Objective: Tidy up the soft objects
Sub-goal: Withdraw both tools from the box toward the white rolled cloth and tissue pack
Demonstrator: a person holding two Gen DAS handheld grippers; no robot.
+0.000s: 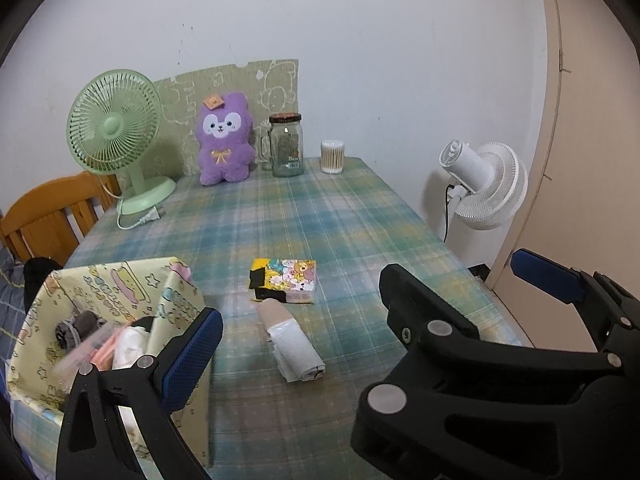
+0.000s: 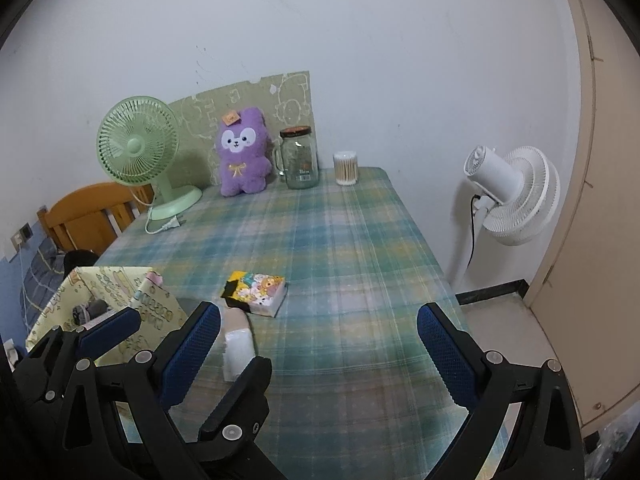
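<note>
Lying on the plaid tablecloth (image 1: 340, 220) near the front of the table was a rolled bundle of soft cloth (image 1: 292, 344), beige at its far end and white at the near end. Just beyond it, almost touching, sat a flat packet printed with cartoon animals (image 1: 286, 280), with a black patch along its left edge.

To the left of both stood a fabric storage box (image 1: 100, 284) in pale yellow with cartoon prints, open at the top. Inside it I could make out something grey, something pink and something white, all soft-looking but too blurred to name.

The left gripper (image 1: 296, 312) hovered above the table with its jaws spread wide and nothing between them; its left blue-padded finger hung over the box's near corner, and the rolled bundle lay below the gap. The right gripper (image 2: 320, 332) was beside it, jaws likewise apart and empty, its left finger close over the white end of the roll in the right wrist view.

Along the far edge, against the wall, stood a green desk fan (image 1: 116, 136), a purple plush toy (image 1: 226, 140), a glass jar with a handle (image 1: 286, 146) and a tub of cotton swabs (image 1: 333, 156). A white standing fan (image 1: 486, 188) stood off the table's right side, and a wooden chair (image 1: 52, 212) at its left.
</note>
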